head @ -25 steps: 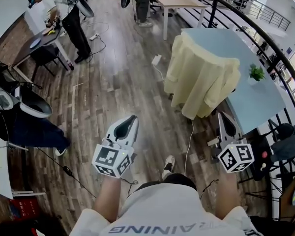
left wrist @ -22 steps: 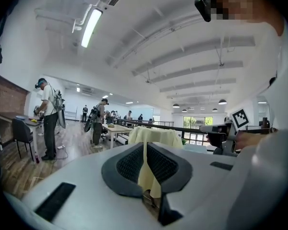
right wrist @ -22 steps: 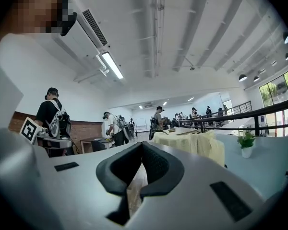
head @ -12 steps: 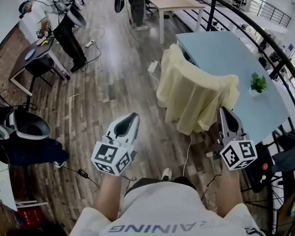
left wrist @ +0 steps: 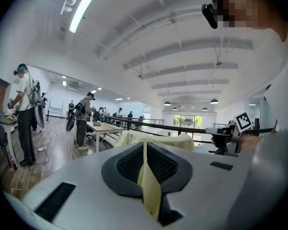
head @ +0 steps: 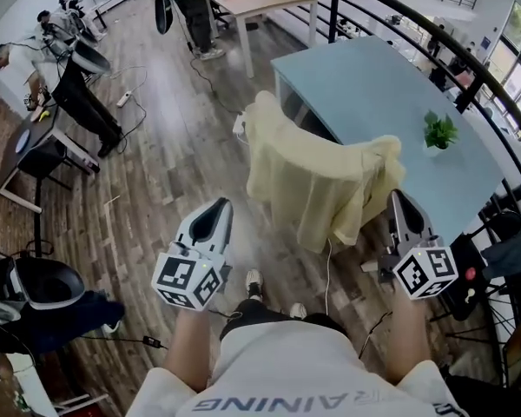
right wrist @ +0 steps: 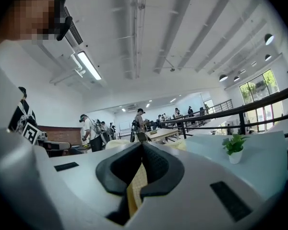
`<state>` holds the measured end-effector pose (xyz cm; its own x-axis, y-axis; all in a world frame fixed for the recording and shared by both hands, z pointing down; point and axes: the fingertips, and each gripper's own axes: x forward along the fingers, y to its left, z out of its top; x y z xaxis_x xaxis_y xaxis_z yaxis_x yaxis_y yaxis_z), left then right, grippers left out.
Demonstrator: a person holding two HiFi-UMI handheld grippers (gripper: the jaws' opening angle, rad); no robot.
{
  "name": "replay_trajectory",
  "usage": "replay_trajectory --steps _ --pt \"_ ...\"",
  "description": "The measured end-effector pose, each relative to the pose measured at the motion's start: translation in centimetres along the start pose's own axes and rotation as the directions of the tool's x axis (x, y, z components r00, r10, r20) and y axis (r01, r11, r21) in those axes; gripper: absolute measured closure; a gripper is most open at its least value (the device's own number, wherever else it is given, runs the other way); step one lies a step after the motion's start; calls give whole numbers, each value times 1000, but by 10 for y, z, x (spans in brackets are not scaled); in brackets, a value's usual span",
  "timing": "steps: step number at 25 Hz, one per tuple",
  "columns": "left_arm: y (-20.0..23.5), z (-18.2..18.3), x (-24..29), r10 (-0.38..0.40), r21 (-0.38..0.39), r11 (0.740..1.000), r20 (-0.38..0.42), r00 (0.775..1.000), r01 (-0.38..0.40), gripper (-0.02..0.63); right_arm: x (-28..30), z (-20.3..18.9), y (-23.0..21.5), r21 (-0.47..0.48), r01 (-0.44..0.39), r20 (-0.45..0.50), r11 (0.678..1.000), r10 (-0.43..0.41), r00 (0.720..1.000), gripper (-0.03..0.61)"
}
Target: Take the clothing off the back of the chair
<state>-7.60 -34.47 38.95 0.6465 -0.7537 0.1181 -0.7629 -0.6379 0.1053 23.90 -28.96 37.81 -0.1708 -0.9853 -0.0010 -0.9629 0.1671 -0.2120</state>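
— Both arms stretched forward, left gripper [head: 215,215] and right gripper [head: 399,205] side by side, jaws closed, empty.
— Clothing [head: 308,181] hangs draped just ahead, against the tabletop [head: 373,94], right gripper nearest.

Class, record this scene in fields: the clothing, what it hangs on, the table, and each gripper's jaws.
Clothing: pale yellow fabric garment, draped over a chair back that it hides
Table: light blue table behind the garment, holding a small green potted plant
Left gripper: jaws shut, empty, short of the garment
Right gripper: jaws shut, empty, near the garment's right edge
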Motion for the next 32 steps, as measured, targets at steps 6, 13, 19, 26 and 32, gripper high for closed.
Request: replay_trajectory --steps 6,13,19,26,32 --pt "39 18 71 -108 -6 994 6 994 108 563 20 10 -18 -32 159 8 987 -159 987 557" --pt "88 36 147 -235 3 972 -10 972 236 563 56 11 -31 -33 303 4 952 -303 953 557" --pt "106 32 207 -396 -46 918 -115 911 393 561 66 7 -30 -88 378 -43 922 -382 923 555" --pt "107 36 259 -531 -120 845 -299 793 521 389 80 3 -67 -155 319 -256 935 -350 901 432" --pt "102 24 294 -669 -293 738 -441 598 608 314 99 -5 -103 -15 85 -438 996 -83 895 308"
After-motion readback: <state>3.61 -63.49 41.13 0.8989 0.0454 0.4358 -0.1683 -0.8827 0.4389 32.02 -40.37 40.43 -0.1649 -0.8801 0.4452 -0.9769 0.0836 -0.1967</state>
